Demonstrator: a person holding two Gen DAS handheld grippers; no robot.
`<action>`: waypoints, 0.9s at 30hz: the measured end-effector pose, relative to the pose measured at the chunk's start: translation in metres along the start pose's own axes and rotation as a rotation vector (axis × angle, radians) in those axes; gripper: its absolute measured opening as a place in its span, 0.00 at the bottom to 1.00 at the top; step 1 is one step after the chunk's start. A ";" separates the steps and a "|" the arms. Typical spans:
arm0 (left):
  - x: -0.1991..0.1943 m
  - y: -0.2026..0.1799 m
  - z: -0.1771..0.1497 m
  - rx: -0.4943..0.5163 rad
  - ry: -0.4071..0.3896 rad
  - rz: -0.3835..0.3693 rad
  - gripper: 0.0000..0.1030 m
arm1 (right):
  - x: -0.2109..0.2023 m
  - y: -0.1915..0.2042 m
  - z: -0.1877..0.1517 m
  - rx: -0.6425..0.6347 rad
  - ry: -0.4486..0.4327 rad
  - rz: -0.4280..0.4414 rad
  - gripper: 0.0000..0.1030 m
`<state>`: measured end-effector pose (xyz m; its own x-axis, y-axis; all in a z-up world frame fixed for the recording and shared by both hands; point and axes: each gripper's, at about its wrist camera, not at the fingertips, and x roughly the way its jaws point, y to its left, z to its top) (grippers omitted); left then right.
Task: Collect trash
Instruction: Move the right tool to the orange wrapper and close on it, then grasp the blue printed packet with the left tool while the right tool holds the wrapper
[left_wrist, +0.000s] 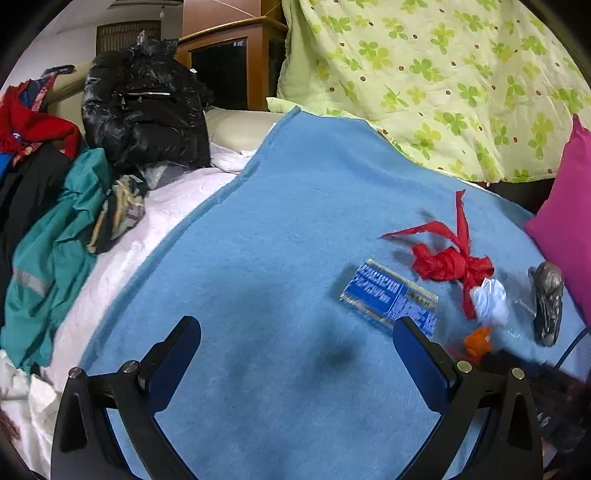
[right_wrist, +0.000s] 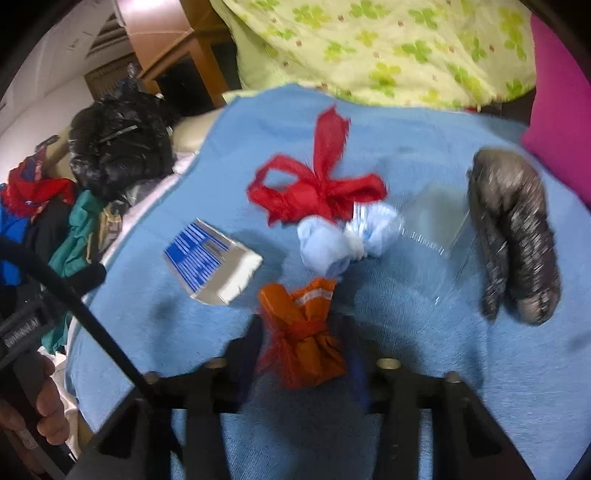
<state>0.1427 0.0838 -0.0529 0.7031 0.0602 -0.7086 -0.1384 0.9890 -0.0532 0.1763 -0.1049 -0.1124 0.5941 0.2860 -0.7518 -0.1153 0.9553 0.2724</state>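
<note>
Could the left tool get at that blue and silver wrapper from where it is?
Probably yes. The left tool is open and empty above the blue blanket, and the blue and silver wrapper lies just beyond its right finger, with nothing between them.

Fuzzy matt blue blanket (right_wrist: 424, 332) underneath; at twelve o'clock a thin red plastic bag (right_wrist: 317, 192), at nine a glossy printed wrapper (right_wrist: 210, 258), crinkled orange plastic bundle (right_wrist: 303, 332) nearest.

The left gripper (left_wrist: 295, 354) hangs wide open over a blue blanket (left_wrist: 280, 229), near a blue wrapper (left_wrist: 388, 299).
</note>
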 end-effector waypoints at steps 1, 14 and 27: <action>0.004 -0.003 0.002 -0.002 0.005 -0.016 1.00 | 0.003 -0.002 -0.001 0.014 0.015 0.012 0.36; 0.055 -0.035 0.019 -0.302 0.164 -0.242 1.00 | -0.026 -0.013 -0.020 0.075 0.010 0.057 0.30; 0.092 -0.046 0.008 -0.407 0.271 -0.171 0.96 | -0.065 -0.030 -0.025 0.115 -0.042 0.098 0.30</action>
<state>0.2198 0.0452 -0.1101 0.5411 -0.1884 -0.8196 -0.3355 0.8453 -0.4158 0.1212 -0.1507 -0.0870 0.6176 0.3722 -0.6929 -0.0844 0.9072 0.4121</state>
